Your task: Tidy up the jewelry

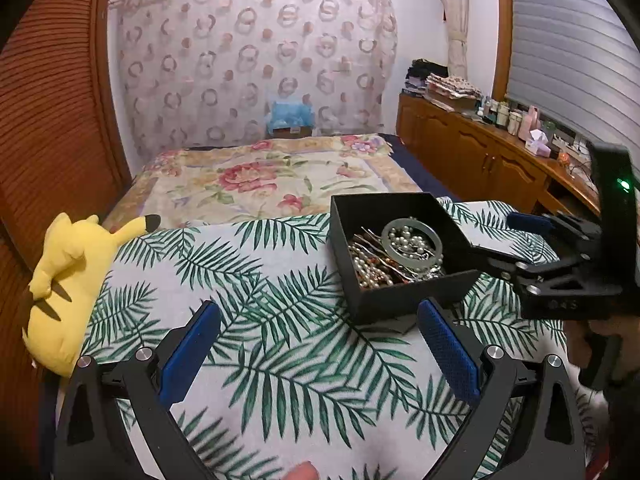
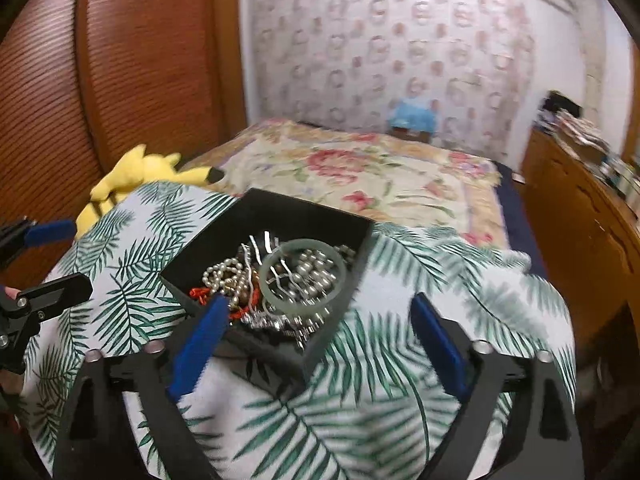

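An open black box (image 1: 412, 300) sits on a leaf-print cloth (image 1: 260, 280). It holds a pale green bangle (image 1: 386, 236), pearl strands (image 1: 372, 274), hair pins and other tangled pieces. My left gripper (image 1: 318, 308) stands open over bare cloth, left of and nearer than the box, with nothing between its fingers. My right gripper (image 1: 500, 240) reaches in from the right of the box. In the right wrist view the right gripper (image 2: 320, 304) is open, and the near corner of the box (image 2: 328, 340) lies between its pads without being pinched. The bangle (image 2: 304, 246) lies on the pearls (image 2: 224, 272). The left gripper (image 2: 60, 260) shows at the left edge.
A yellow plush toy (image 1: 72, 276) lies at the cloth's left edge, against a slatted wooden door (image 1: 48, 120). Behind is a bed with a floral cover (image 1: 260, 176). A wooden cabinet (image 1: 480, 156) with bottles and folded cloth runs along the right.
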